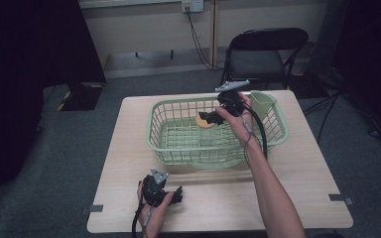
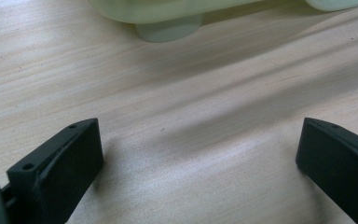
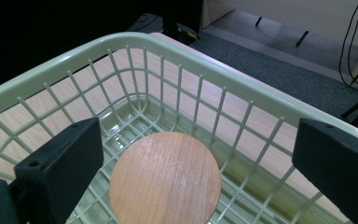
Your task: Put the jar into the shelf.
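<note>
Right gripper (image 3: 196, 154) open above wooden disc (image 3: 165, 179) inside green basket (image 3: 177, 51), seemingly not touching; left gripper (image 2: 200, 158) open over table (image 2: 177, 116).

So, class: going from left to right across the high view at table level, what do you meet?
Left gripper → green basket → round wooden disc → right gripper → green cup at the basket's far right corner.

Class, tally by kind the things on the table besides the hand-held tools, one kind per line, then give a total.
Green basket: 1
Round wooden disc, lying in the basket: 1
Green cup, at the basket's far right corner: 1
Total: 3
</note>
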`<control>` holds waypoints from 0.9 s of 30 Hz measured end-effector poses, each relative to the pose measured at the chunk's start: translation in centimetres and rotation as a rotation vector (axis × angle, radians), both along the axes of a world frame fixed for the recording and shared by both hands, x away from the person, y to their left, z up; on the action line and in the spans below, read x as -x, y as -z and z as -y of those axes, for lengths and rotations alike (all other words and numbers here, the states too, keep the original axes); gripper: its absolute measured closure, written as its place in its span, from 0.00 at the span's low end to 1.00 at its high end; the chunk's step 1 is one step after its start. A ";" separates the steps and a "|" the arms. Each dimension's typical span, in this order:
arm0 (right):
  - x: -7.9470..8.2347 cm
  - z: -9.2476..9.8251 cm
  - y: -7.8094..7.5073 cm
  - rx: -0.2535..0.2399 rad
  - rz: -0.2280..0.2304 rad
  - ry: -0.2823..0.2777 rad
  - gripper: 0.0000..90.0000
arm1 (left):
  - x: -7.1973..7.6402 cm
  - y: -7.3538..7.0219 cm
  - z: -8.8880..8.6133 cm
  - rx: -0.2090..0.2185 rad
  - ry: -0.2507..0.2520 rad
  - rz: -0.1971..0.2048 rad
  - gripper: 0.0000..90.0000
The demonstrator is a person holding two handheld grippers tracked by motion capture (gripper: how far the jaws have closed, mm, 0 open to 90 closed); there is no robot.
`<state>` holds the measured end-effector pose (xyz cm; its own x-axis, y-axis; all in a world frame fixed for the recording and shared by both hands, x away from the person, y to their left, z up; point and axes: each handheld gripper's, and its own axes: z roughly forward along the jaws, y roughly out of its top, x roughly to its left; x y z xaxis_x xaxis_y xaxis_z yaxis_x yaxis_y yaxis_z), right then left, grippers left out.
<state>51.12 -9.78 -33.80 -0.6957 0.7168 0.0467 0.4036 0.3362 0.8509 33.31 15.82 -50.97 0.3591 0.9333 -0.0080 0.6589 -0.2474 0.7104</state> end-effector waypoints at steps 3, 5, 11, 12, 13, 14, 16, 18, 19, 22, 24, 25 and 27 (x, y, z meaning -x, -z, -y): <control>0.4 0.2 -0.4 -0.001 0.005 0.002 0.01 | 0.0 0.0 0.0 0.000 0.000 0.000 0.00; 0.7 0.4 -0.7 -0.006 0.013 0.007 0.01 | 0.0 0.0 0.0 0.000 0.000 0.000 0.00; 1.7 0.9 -1.7 -0.024 0.030 0.014 0.01 | 0.0 0.0 0.0 0.000 0.000 0.000 0.00; 1.9 1.0 -1.8 -0.023 0.031 0.014 0.01 | 0.0 0.0 0.0 0.000 0.000 0.000 0.00; 2.1 1.1 -1.9 -0.022 0.034 0.014 0.01 | 0.0 0.0 0.0 0.000 -0.001 0.000 0.00; 2.4 1.1 -2.0 -0.020 0.038 0.015 0.01 | 0.0 0.0 0.0 0.000 -0.001 0.000 0.00; 2.8 1.4 -2.1 -0.038 0.040 0.019 0.01 | 0.0 0.0 0.0 0.000 -0.001 0.000 0.00; 3.2 1.7 -2.1 -0.039 0.044 0.028 0.01 | 0.0 0.0 0.0 0.001 -0.001 0.000 0.00; 3.4 1.8 -2.1 -0.037 0.043 0.035 0.01 | 0.0 0.0 0.0 0.000 -0.001 0.000 0.00; 3.9 2.4 -2.1 -0.040 0.042 0.040 0.02 | 0.0 0.0 0.0 0.001 -0.001 0.000 0.00; 4.2 2.7 -2.2 -0.037 0.044 0.045 0.01 | 0.0 0.0 0.0 0.001 -0.001 0.000 0.00; 4.4 2.9 -2.2 -0.039 0.043 0.045 0.01 | 0.0 0.0 0.0 0.000 -0.001 0.000 0.00; 4.8 3.2 -2.3 -0.038 0.043 0.048 0.01 | 0.0 0.0 0.0 0.001 -0.001 0.000 0.00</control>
